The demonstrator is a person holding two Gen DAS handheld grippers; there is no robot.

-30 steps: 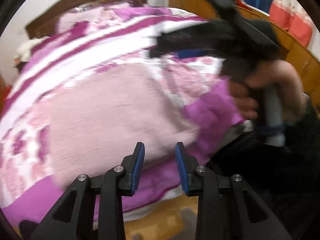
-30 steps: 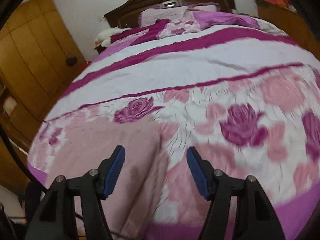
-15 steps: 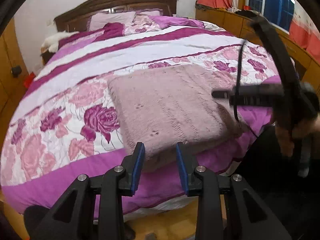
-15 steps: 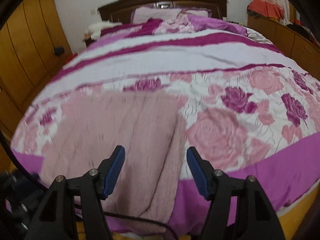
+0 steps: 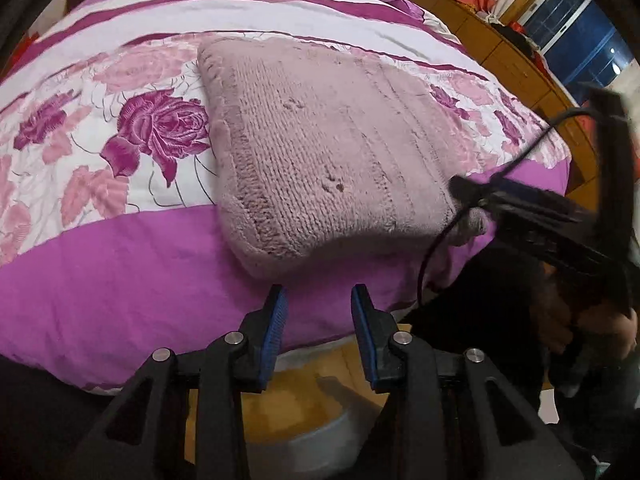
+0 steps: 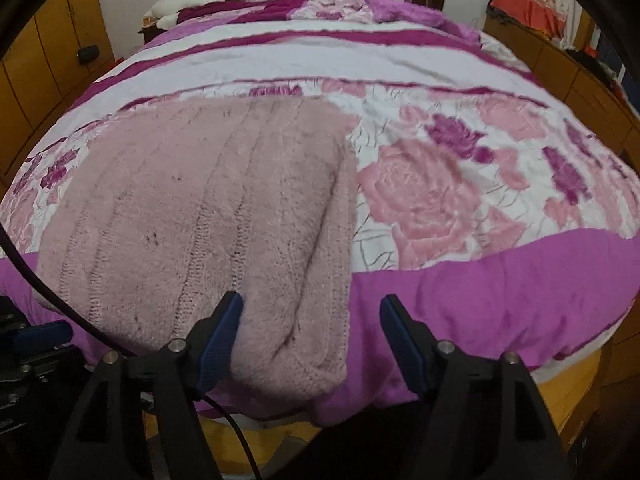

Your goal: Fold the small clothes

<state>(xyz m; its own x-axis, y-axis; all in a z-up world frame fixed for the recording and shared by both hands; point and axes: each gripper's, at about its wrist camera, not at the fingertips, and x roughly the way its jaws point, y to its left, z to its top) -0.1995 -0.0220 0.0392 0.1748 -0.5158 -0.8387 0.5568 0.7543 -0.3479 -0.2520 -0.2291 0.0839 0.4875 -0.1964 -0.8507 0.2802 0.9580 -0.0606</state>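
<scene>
Drew closer to the folded pink knit sweater (image 5: 328,148) than half a second before; left hand-held gripper (image 5: 319,300) narrowly parted, right hand-held gripper (image 6: 311,312) wide, both empty, right one straddling its near corner.

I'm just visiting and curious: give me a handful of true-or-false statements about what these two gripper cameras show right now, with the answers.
1. A pink knitted garment lies on the floral bedspread. True.
2. The left gripper is clamped on the knit. False: its jaws are apart and nothing is between them; the knit's edge lies just beyond the tips.
3. The right gripper has its jaws spread, with the knit's near corner between them. True.
4. The garment sits up by the pillows at the headboard. False: it lies at the near edge of the bed, its corner drooping over the side.
5. The garment is bright blue. False: it is dusty pink; only the finger pads are blue.
</scene>
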